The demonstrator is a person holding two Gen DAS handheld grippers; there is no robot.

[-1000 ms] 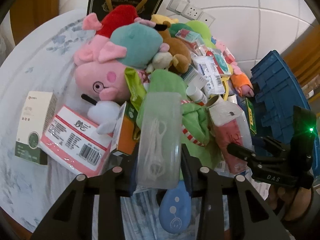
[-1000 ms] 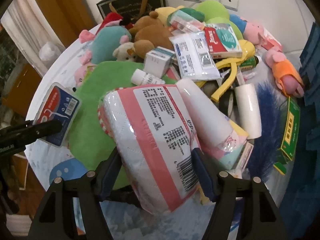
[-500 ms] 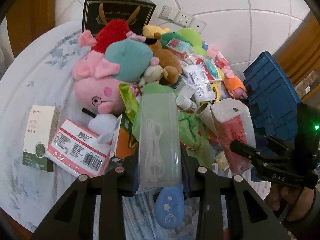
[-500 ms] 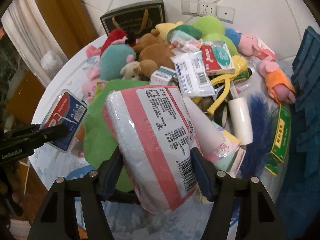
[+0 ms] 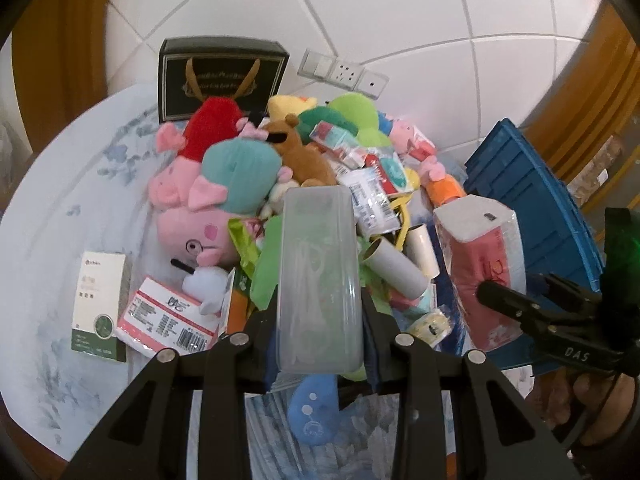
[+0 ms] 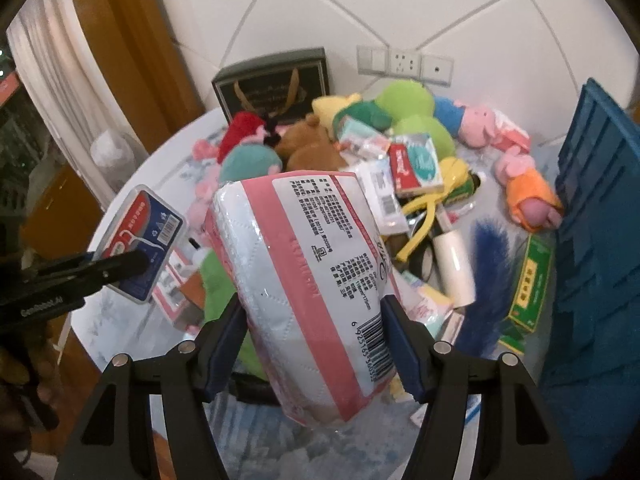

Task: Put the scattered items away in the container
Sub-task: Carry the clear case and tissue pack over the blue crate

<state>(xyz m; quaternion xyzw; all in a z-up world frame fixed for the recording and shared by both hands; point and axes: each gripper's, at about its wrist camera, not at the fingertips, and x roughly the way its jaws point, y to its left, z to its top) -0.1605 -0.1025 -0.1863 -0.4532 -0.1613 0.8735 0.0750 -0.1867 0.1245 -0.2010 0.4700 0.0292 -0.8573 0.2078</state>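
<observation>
The dark blue ribbed plastic crate (image 5: 528, 216) stands at the right edge of the round pale tabletop (image 5: 52, 208), and nothing visible lies in it from these views (its inside is hidden, so I cannot tell for certain). Almost everything is left to do: a heap of plush toys, among them a pink pig with glasses (image 5: 192, 236), plus cartons, cardboard tubes (image 5: 396, 264) and a blue feather duster (image 6: 490, 268) cover the tabletop beside the crate.

Two items are picked up, off the pile. The left tongs (image 5: 320, 324) are closed to a narrow gap on a clear rectangular plastic box of floss picks (image 5: 318, 280), its red-and-blue label (image 6: 146, 240) showing in the right wrist view. The right tongs (image 6: 316, 344) stand roughly half open, both blue pads (image 6: 404, 344) pressing the sides of a pink-and-white wrapped pack of tissues (image 6: 304, 280), which bulges slightly between them. By my judgement both are on their way to the crate.
</observation>
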